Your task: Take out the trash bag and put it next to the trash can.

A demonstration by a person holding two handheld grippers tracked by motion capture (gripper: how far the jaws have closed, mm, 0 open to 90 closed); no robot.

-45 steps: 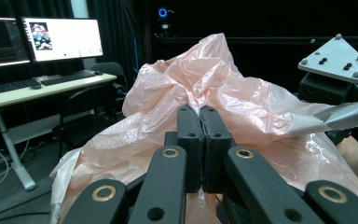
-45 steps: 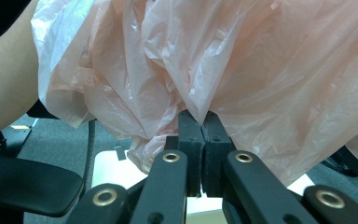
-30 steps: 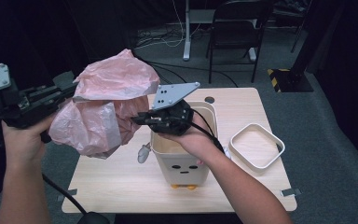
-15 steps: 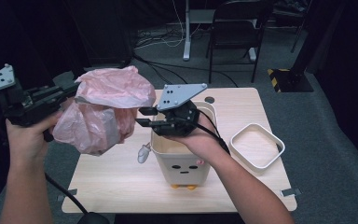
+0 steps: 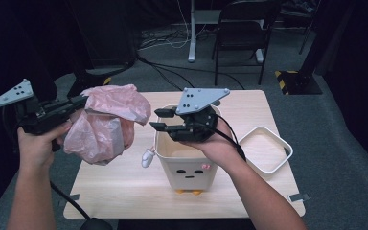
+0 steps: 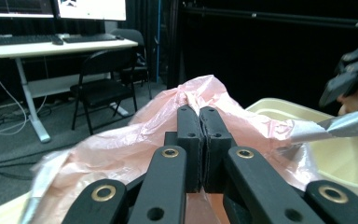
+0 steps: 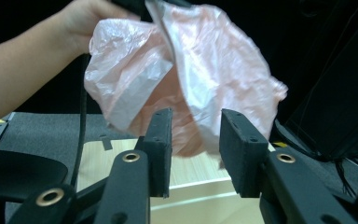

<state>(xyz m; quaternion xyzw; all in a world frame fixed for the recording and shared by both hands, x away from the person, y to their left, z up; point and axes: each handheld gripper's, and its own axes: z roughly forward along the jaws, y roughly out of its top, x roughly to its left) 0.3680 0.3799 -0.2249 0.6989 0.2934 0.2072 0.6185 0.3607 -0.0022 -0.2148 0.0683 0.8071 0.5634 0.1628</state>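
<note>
A crumpled pink plastic bag hangs in the air over the table's left side. My left gripper is shut on its upper edge; in the left gripper view the jaws pinch the bag's film. My right gripper hovers above a cream bin with a drawn face, a short gap to the right of the bag. Its jaws have just been opening and now stand open with nothing between them; the bag hangs beyond them, over the bin's rim.
A white rectangular tray-like lid lies on the wooden table to the right of the bin. A small white tab sticks out on the bin's left side. A black chair and desk legs stand behind the table.
The right gripper has let go of the bag, opened its jaws and drawn back to the right over the bin. The left gripper has sunk a little with the bag.
</note>
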